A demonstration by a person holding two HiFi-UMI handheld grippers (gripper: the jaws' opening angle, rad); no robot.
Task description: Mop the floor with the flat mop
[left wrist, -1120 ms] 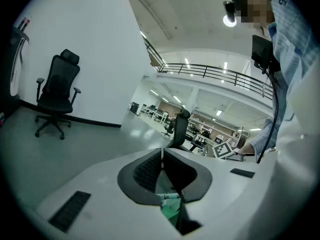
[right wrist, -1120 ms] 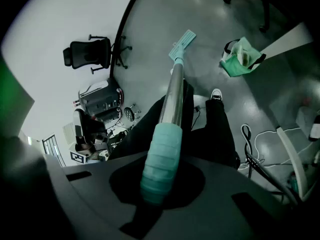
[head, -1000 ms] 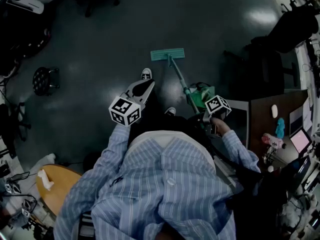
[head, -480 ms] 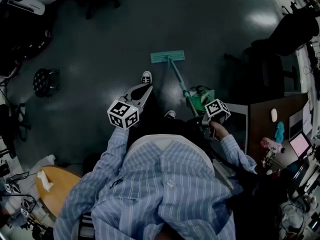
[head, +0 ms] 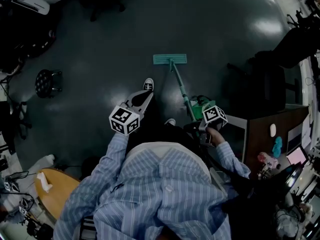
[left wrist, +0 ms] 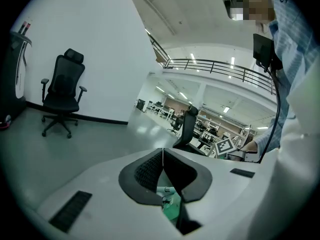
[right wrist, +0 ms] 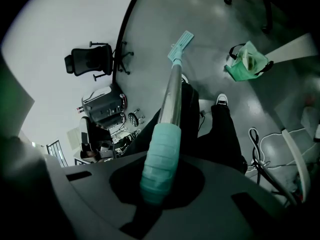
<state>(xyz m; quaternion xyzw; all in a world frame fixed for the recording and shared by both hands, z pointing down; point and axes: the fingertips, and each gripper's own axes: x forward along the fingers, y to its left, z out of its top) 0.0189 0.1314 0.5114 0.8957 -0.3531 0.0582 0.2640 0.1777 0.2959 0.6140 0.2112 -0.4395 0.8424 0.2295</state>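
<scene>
**R gripper**: jaws pinch the teal grip at the mop's top end, which gives reach and leverage for the push.
**L gripper**: jaws pressed together and apparently empty; the green glimpsed through the gap is prob. background. It is held off the shaft, so mopping looks one-handed.
The shaft slants fwd past the shoe.
The mop head lies flat on the floor ahead of the person, for full pad contact.

An open-plan office: swivel chair, desk with a laptop, workstations across a glossy floor.
</scene>
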